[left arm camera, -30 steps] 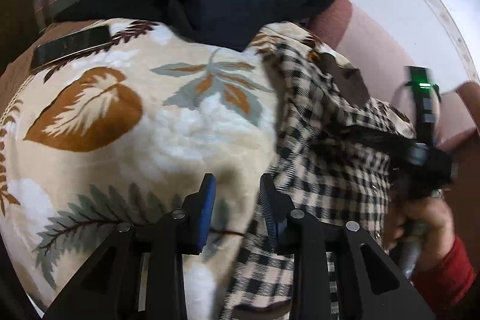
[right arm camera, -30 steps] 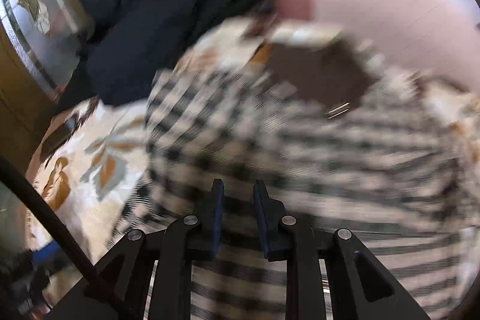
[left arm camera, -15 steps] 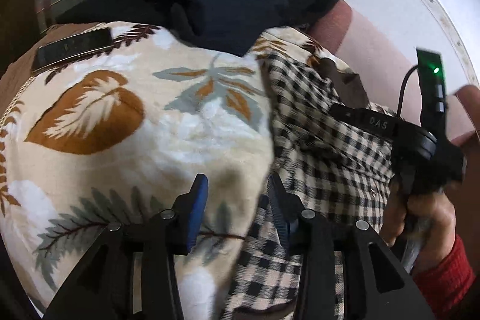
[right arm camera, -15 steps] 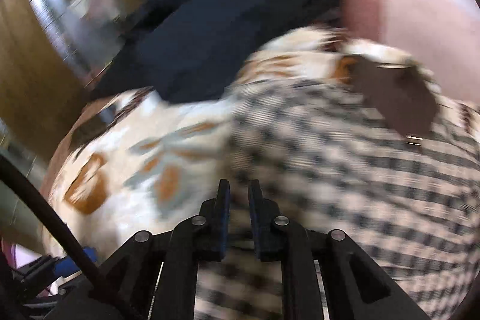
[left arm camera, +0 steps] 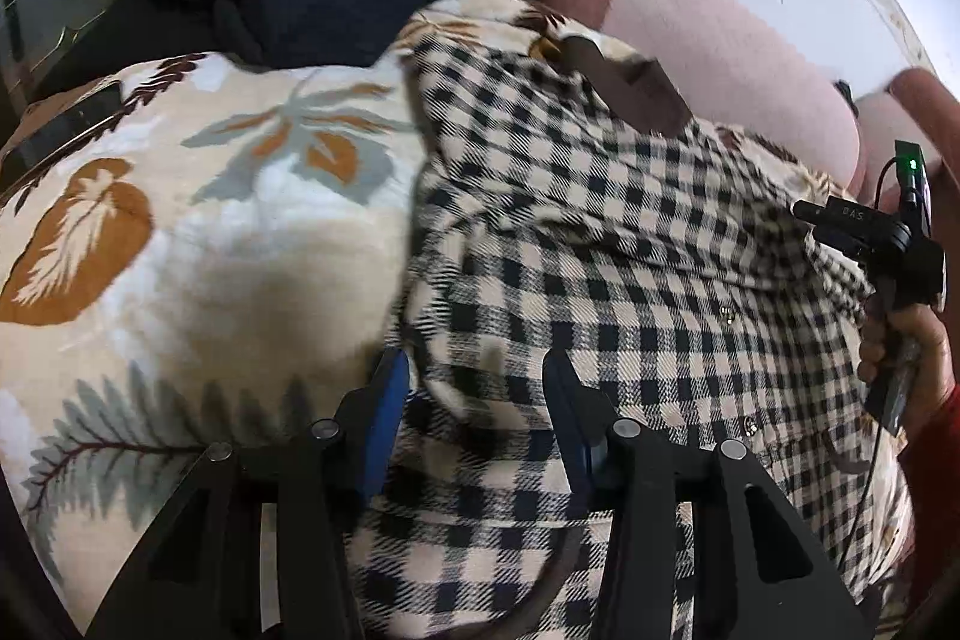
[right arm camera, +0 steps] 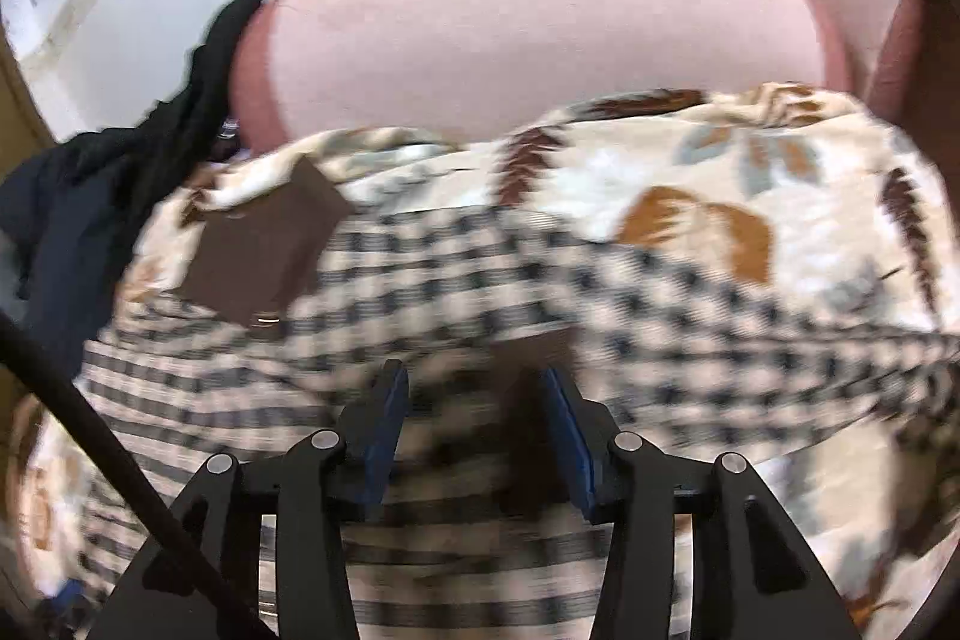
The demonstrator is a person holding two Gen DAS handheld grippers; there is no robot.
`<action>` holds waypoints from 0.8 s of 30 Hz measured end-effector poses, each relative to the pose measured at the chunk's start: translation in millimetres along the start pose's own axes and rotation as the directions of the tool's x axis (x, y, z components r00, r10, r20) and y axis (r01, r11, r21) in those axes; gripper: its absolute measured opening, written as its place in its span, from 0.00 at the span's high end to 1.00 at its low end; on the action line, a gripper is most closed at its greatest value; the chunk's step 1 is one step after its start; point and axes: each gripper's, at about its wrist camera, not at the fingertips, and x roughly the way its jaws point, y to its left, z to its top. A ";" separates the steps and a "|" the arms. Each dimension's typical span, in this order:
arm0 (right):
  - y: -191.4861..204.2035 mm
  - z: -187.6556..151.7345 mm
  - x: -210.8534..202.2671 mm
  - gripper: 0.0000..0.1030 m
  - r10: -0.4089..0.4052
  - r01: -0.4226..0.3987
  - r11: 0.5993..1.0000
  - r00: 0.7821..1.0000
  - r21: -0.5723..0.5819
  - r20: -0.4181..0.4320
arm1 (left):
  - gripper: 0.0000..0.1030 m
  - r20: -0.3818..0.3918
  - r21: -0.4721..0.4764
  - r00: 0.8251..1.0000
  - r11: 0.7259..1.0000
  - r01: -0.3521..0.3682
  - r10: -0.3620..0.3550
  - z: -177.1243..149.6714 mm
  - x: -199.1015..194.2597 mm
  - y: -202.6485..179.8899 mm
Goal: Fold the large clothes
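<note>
Left wrist: left gripper [left arm camera: 477,391] jaws opening over checked shirt [left arm camera: 600,244] edge, nothing pinched; leaf blanket [left arm camera: 210,232] bare leftward | right wrist: blurred; right gripper [right arm camera: 474,403] opening, shirt below, contact unclear; sofa back [right arm camera: 540,34] behind.

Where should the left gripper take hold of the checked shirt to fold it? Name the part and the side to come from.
Take the raised fold along the checked shirt's near left edge, where it bunches above the leaf-print blanket. That ridge already sits between the left gripper's opening jaws, unpinched. Come down from above, pads either side of it; flat cloth elsewhere offers little to pinch.
</note>
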 end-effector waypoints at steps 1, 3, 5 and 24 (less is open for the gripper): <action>1.0 -2.4 4.6 0.51 -0.003 0.003 1.000 1.000 -0.011 -0.018 | 0.55 -0.003 0.011 1.000 1.000 -0.013 0.013 -0.7 3.5 -3.5; 3.4 -4.9 18.7 0.75 0.031 -0.034 0.999 0.997 -0.041 -0.071 | 0.52 -0.006 0.021 1.000 0.999 -0.028 0.029 -1.9 6.8 -6.3; 3.5 -3.0 33.6 0.91 -0.010 0.004 0.998 0.994 -0.057 -0.109 | 0.52 -0.012 0.025 0.999 0.999 -0.043 0.043 -2.3 9.9 -7.3; -153.3 -74.5 -126.5 0.27 -0.319 0.323 0.945 0.944 -0.045 0.087 | 0.47 -0.039 0.002 0.999 0.999 -0.033 0.033 -9.0 4.9 -10.6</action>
